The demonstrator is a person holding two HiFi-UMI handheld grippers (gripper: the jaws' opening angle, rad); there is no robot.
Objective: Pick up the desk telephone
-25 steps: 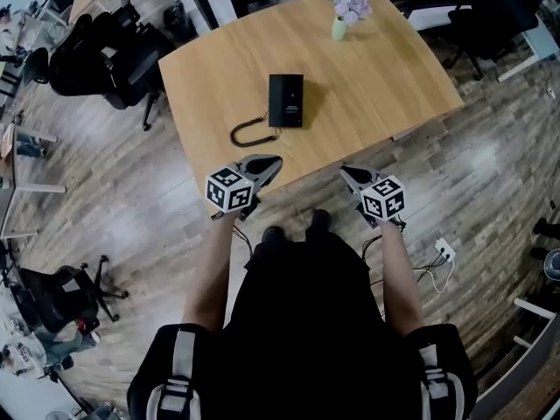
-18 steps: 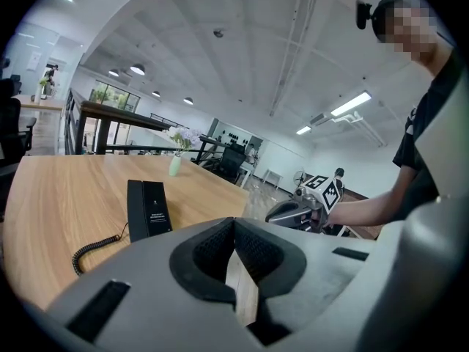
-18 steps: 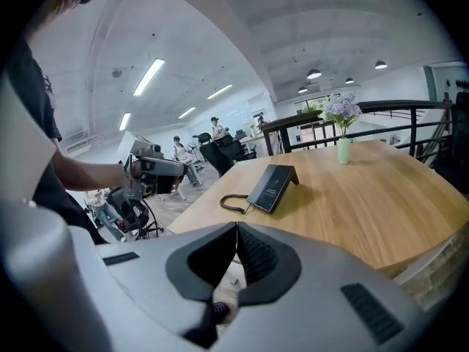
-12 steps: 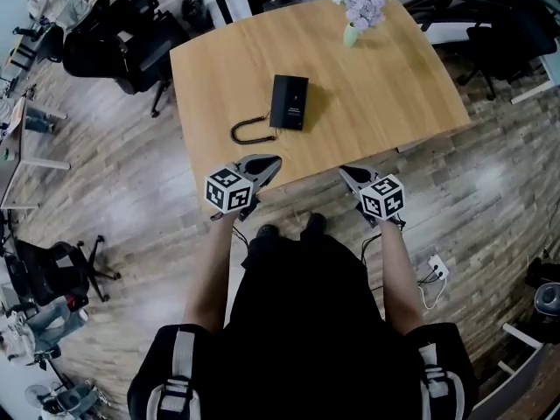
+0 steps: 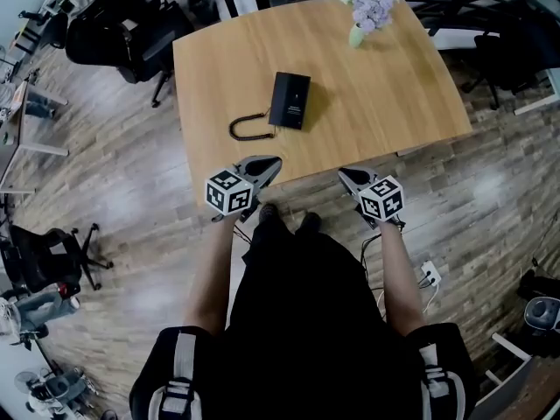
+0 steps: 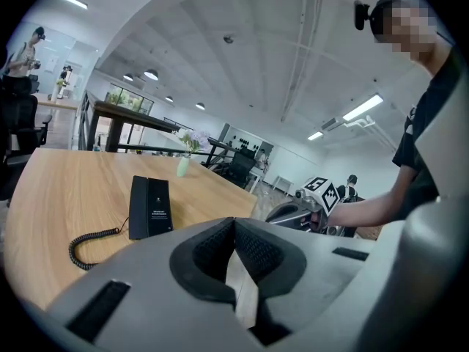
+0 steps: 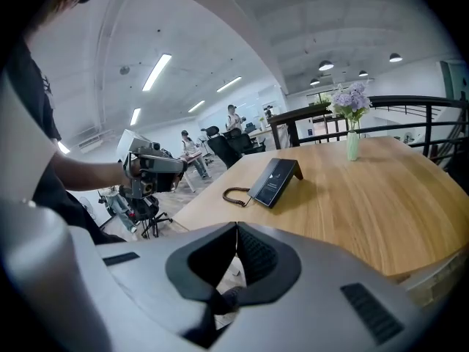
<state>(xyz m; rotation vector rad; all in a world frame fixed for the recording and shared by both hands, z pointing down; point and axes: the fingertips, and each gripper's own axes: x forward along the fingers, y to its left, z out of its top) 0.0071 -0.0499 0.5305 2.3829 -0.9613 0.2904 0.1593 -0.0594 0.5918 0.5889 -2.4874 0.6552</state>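
Note:
A black desk telephone (image 5: 290,100) stands on the wooden table (image 5: 385,103), its coiled cord (image 5: 248,128) looping off to the left. It shows in the left gripper view (image 6: 149,206) and the right gripper view (image 7: 276,181) too. My left gripper (image 5: 270,164) is shut and empty, hovering at the table's near edge, short of the phone. My right gripper (image 5: 343,175) is also shut and empty, near the same edge further right. In each gripper view the jaws meet tip to tip with nothing between them.
A green vase of pale flowers (image 5: 366,11) stands at the table's far side. Black office chairs (image 5: 114,33) sit at the far left, more at the far right. A power strip with cable (image 5: 428,274) lies on the wood floor to my right.
The head view has shifted, so the table and phone sit slightly further right and lower in the picture. Both grippers stay shut in nearly the same spots by the table's edge.

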